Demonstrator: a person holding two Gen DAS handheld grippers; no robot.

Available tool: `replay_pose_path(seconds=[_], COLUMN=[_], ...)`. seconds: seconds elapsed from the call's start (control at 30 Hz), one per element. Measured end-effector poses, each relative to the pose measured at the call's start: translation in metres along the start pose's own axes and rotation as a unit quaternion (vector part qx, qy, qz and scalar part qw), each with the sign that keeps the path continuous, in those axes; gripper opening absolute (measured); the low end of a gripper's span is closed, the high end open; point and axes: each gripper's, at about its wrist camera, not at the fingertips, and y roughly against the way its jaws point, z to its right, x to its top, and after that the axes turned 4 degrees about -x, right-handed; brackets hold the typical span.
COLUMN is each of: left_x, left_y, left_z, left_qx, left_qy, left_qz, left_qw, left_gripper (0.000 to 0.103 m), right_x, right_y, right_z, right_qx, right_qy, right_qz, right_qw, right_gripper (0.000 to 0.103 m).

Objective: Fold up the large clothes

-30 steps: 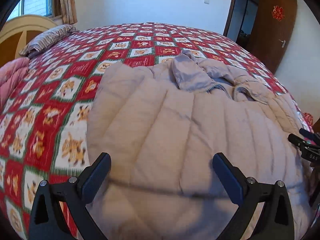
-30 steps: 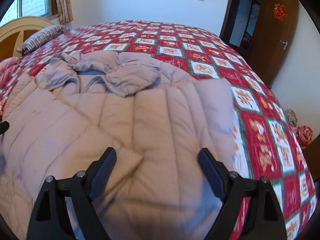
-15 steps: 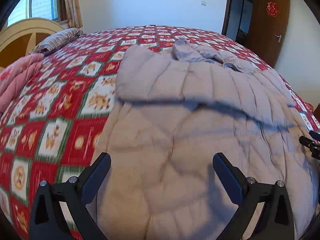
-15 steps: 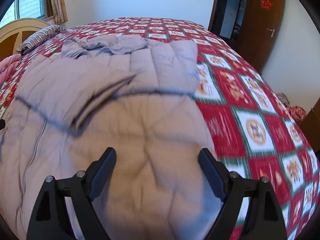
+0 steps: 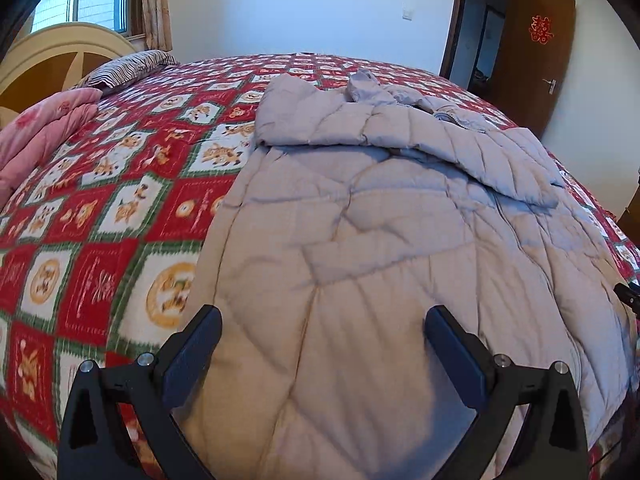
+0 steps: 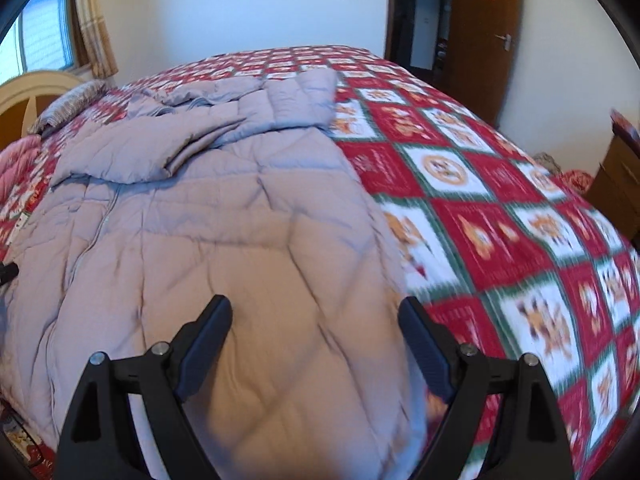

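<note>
A large grey quilted coat (image 5: 380,248) lies spread on the bed, its lower body toward me and both sleeves folded across the chest at the far end; it also shows in the right wrist view (image 6: 224,216). My left gripper (image 5: 320,344) is open and empty above the coat's near left part. My right gripper (image 6: 316,336) is open and empty above the coat's near right part. The hood (image 5: 372,88) lies bunched at the far end.
The bed has a red, white and green patterned cover (image 5: 100,208). A pink quilt (image 5: 36,136) and a striped pillow (image 5: 128,68) lie at the far left by the headboard. A brown door (image 6: 488,36) stands at the far right.
Both grippers have pulled back toward the near edge of the bed, away from the sleeves. The folded sleeves now lie farther off. Both stay open.
</note>
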Motion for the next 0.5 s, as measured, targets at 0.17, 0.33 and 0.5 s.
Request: replay_pose_path(seconds=[0.17,0.33,0.5], left_x=[-0.015,-0.031,-0.046], left_y=[0.015,0.03,0.032], left_z=[-0.002,-0.014,-0.032], left_qx=[0.002,0.016,0.012], left_qy=[-0.003,0.008,0.032], left_qz=[0.009,0.019,0.004], left_qw=[1.0,0.9997,0.9994], left_gripper=[0.102,0.102,0.102], right_x=[-0.019,-0.039,-0.054], right_y=[0.009,0.019,0.021], right_z=[0.013,0.019,0.017], right_qx=[0.008,0.022,0.035], right_qy=[-0.024,-0.041,-0.044], right_qz=[-0.012,-0.017,-0.022], right_qw=[1.0,0.999,0.998], right_gripper=[0.088,0.088,0.086])
